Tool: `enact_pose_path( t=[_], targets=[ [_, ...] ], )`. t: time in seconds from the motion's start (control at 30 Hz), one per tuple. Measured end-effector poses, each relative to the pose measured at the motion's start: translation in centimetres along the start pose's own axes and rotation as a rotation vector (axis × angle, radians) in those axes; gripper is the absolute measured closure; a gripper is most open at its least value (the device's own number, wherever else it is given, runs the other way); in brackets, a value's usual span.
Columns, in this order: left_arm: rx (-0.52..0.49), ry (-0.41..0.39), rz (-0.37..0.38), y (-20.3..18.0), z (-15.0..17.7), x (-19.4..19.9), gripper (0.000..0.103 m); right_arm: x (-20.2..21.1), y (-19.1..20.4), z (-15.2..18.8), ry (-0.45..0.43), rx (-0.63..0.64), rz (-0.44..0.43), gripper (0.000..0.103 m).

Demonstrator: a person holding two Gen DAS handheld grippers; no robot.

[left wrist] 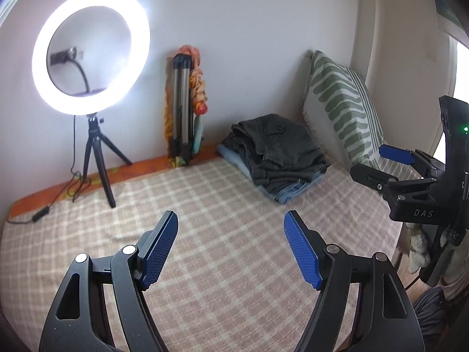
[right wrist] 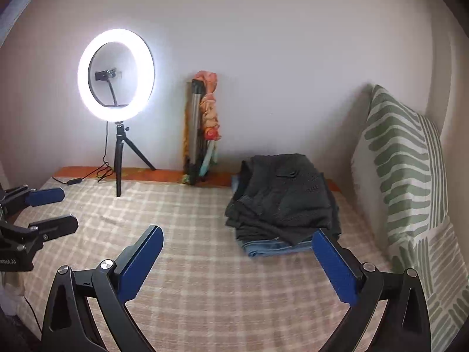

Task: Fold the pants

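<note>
Both grippers hang over the checked blanket (left wrist: 222, 205) with jaws spread and holding nothing, the left gripper (left wrist: 230, 220) and the right gripper (right wrist: 237, 234) well apart. Farther back, the folded dark pants (right wrist: 287, 196) top a small stack on folded jeans (right wrist: 275, 248), beside the striped pillow (right wrist: 404, 170). Against the wall stand a lit ring light (left wrist: 91, 51) and a folded tripod (left wrist: 180, 102).

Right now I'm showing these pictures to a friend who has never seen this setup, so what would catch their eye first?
The glowing white ring light on a small black tripod dominates, standing on the checked beige bed cover by the wall. Next comes the folded stack of dark grey and blue denim pants beside the green-and-white striped pillow. In front, the left gripper and the right gripper hang open and empty.
</note>
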State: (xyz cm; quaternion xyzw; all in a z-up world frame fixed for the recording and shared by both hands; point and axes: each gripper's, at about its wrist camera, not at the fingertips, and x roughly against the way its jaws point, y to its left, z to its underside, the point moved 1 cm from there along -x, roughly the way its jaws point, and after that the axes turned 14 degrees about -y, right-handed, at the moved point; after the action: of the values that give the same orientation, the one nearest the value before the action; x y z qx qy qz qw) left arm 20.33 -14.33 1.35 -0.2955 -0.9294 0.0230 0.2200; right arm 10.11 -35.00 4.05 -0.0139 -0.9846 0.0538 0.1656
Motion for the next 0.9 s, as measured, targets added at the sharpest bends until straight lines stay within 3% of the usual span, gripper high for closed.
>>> enact_pose_path(
  t=[0.17,0.37,0.47,0.67,0.9],
  targets=[
    [0.045,0.022,-0.014,1.6,1.9,-0.3,0.028,-0.3,1.1,1.1,-0.007,-0.008,0.022,0.000],
    [0.029,0.037,-0.028,2.1,2.7,-0.4,0.028,-1.0,1.8,1.5,-0.014,-0.019,0.017,0.000],
    [-0.006,0.021,-0.053,1.9,2.9,0.0,0.021,-1.4,2.4,2.0,-0.011,-0.019,0.015,0.000],
    [-0.081,-0.044,-0.082,0.9,2.7,1.3,0.019,-1.5,3.2,2.5,-0.035,0.006,0.032,0.000],
    [-0.084,-0.042,-0.074,0.6,2.7,1.4,0.019,-1.5,3.0,2.9,-0.041,0.007,0.048,0.000]
  ],
)
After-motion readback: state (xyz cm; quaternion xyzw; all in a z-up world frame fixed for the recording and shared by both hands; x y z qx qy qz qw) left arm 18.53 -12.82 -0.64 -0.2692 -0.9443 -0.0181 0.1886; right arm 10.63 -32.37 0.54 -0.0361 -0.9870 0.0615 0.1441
